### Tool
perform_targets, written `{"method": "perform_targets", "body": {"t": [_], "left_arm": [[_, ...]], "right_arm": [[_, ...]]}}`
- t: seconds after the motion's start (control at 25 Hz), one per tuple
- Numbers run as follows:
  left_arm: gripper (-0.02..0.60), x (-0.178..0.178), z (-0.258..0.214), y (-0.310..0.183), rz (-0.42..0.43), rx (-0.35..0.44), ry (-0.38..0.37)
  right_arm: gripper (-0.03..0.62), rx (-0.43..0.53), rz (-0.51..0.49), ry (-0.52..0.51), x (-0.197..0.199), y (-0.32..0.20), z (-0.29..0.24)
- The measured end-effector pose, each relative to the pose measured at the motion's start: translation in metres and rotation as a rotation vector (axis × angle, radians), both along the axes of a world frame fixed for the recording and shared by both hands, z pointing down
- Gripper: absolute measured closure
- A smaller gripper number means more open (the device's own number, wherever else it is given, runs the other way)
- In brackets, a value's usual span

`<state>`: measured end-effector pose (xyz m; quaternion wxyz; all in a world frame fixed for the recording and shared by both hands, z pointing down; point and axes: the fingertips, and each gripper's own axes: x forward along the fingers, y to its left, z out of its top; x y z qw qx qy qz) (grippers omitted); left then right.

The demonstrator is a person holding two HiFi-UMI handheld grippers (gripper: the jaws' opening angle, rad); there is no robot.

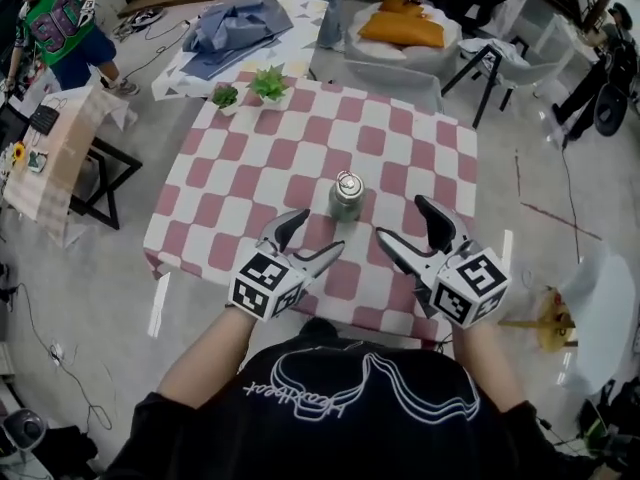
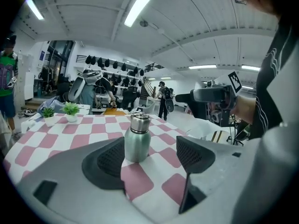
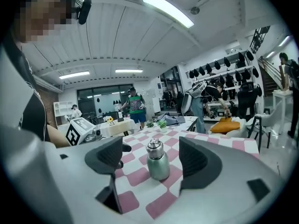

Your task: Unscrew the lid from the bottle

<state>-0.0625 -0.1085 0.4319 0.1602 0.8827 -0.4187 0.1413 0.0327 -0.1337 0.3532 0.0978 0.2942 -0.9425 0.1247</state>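
A small green metal bottle [image 1: 346,199] with a silver screw lid [image 1: 348,184] stands upright on the pink and white checked table [image 1: 250,168]. My left gripper [image 1: 312,238] hovers to its near left, jaws wide open and empty. My right gripper [image 1: 408,223] is at its near right, also open and empty. In the left gripper view the bottle [image 2: 137,139] stands just beyond the gripper [image 2: 149,157], toward the left pad, not touched. In the right gripper view the bottle [image 3: 158,160] stands ahead between the pads of the gripper [image 3: 152,158], apart from both.
Two small potted plants [image 1: 255,88] stand at the table's far left corner. Around the table are a cloth-covered table [image 1: 240,28], an orange cushion [image 1: 403,26], a folding stand [image 1: 490,68] and people standing at the room's edges.
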Motion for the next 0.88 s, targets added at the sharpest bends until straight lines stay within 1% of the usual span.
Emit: {"method": "perform_targets", "body": {"t": [0.12, 0.24, 0.36, 0.52, 0.88], "left_arm": [[0.249, 0.002, 0.015, -0.021, 0.052, 0.007, -0.021], [0.249, 0.009, 0.029, -0.037, 0.116, 0.021, -0.050], [0.249, 0.011, 0.041, -0.056, 0.147, 0.038, -0.059], [0.249, 0.015, 0.053, -0.067, 0.196, 0.047, -0.082], [0.249, 0.030, 0.061, -0.076, 0.316, 0.060, -0.035]], "right_arm": [[0.223, 0.001, 0.018, 0.028, -0.007, -0.011, 0.010], [0.223, -0.016, 0.052, 0.035, -0.007, -0.015, 0.021], [0.223, -0.027, 0.078, 0.049, -0.009, -0.025, 0.032], [0.223, -0.055, 0.099, 0.069, -0.015, -0.027, 0.047], [0.235, -0.007, 0.045, 0.123, -0.048, -0.039, 0.063]]}}
